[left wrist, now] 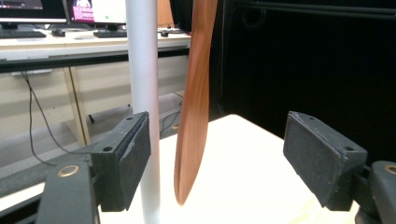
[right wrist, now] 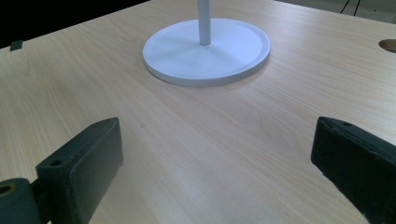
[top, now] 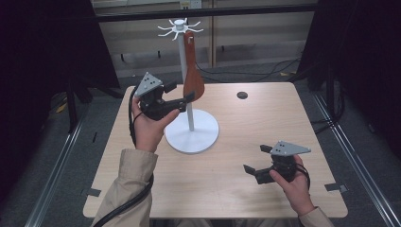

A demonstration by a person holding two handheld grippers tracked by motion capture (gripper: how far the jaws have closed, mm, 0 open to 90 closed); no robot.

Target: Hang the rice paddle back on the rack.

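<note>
On the desk point(top: 246, 137) stands a white rack, its round base point(top: 192, 131) near the middle, a little toward the far left corner, and its thin pole point(top: 185, 75) rising to a ring of hooks point(top: 179, 27) at the top. A wooden spatula point(top: 193, 75) hangs from one of those hooks, blade down, close beside the pole on its right. A small dark round hole point(top: 242, 95) sits in the desk near the far edge, right of the rack. Black cables lie on the floor beyond the far edge. My left hand-held gripper point(top: 182, 100) is raised above the desk just left of the rack, and its jaws stand wide apart, gripping nothing. In the left gripper view the spatula point(left wrist: 195, 102) hangs between my two jaws, nearer the left one and apart from both pads as far as I can tell, its tip low in the gap; the pole point(left wrist: 144, 93) stands right at the left jaw, and I cannot tell whether they touch. So the pole crowds that side of the grasp. My right hand-held gripper point(top: 255, 163) hovers low over the desk toward the near right corner, well apart from the rack, jaws spread and empty. In the right gripper view bare wood lies between its jaws, with the base point(right wrist: 206, 51) farther ahead.
</note>
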